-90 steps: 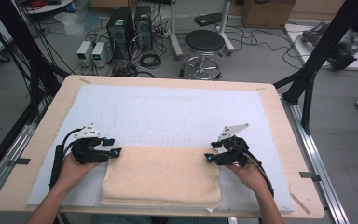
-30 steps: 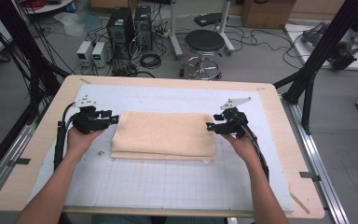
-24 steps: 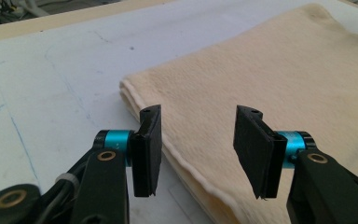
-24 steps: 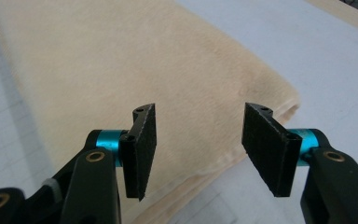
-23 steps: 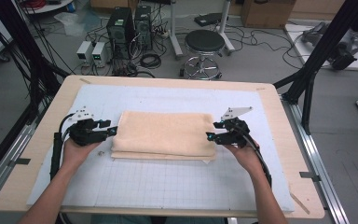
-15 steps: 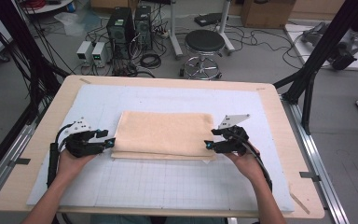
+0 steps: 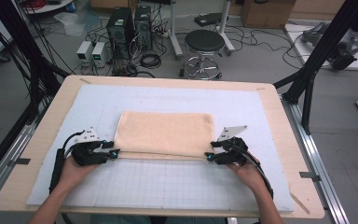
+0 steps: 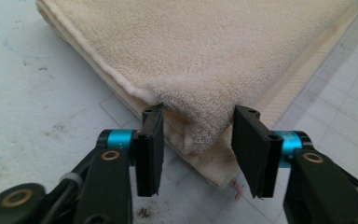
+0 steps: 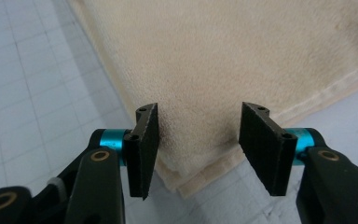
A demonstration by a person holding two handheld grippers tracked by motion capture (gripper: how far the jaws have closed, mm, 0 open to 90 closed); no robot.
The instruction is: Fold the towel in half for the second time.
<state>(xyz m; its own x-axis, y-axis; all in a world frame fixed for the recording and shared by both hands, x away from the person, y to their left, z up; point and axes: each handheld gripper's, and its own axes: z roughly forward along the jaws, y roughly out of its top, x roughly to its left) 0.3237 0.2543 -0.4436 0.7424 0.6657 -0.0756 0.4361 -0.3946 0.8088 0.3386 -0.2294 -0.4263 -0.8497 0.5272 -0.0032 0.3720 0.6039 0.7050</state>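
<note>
Pale gridded matting covers the wooden tabletop (image 7: 279, 100), and a folded cream terry towel (image 7: 165, 133) lies flat at its middle, nap looped and soft, hems stitched. Left tongs (image 8: 198, 140) have just been closing around its rumpled near corner, flat black pads barely off the pile. Right tongs (image 9: 198, 144), likewise narrowing, stand spread astride the opposite layered corner.

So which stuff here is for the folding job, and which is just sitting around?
For the job:
- folded beige towel
- left hand-held gripper, jaws apart around the towel's near left corner
- right hand-held gripper, jaws apart at the near right corner
- white gridded mat

Just lying about:
- black stool
- computer towers
- floor cables
</note>
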